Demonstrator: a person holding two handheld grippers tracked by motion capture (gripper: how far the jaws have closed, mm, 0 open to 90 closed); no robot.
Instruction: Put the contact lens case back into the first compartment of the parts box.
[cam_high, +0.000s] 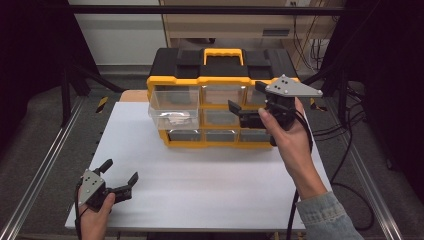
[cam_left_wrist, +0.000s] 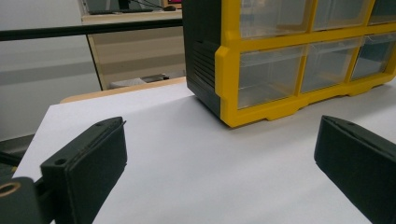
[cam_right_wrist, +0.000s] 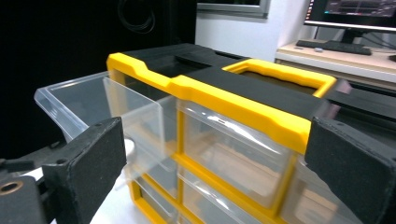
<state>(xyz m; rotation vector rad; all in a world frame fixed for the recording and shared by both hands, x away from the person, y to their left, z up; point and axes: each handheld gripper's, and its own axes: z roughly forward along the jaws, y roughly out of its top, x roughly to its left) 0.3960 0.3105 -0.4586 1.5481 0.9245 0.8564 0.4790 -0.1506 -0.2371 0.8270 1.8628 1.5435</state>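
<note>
A yellow and black drawer cabinet (cam_high: 220, 75) with clear drawers stands at the back of the white table (cam_high: 200, 175). Its top-left clear drawer (cam_high: 174, 107) is pulled out toward me; something pale lies in it. My right gripper (cam_high: 247, 100) hovers open in front of the cabinet's right side, jaws apart with nothing between them. In the right gripper view the pulled-out drawer (cam_right_wrist: 102, 107) is at left and the cabinet's yellow rim (cam_right_wrist: 224, 105) runs across. My left gripper (cam_high: 120, 172) rests open near the table's front left corner. The cabinet (cam_left_wrist: 280, 56) is ahead of it in the left gripper view.
The cabinet has a yellow carry handle (cam_high: 223, 52) on top. Metal rails (cam_high: 45, 160) run along both sides of the table. Cables (cam_high: 345, 130) lie on the floor at right. A desk with a monitor (cam_right_wrist: 355, 11) stands behind.
</note>
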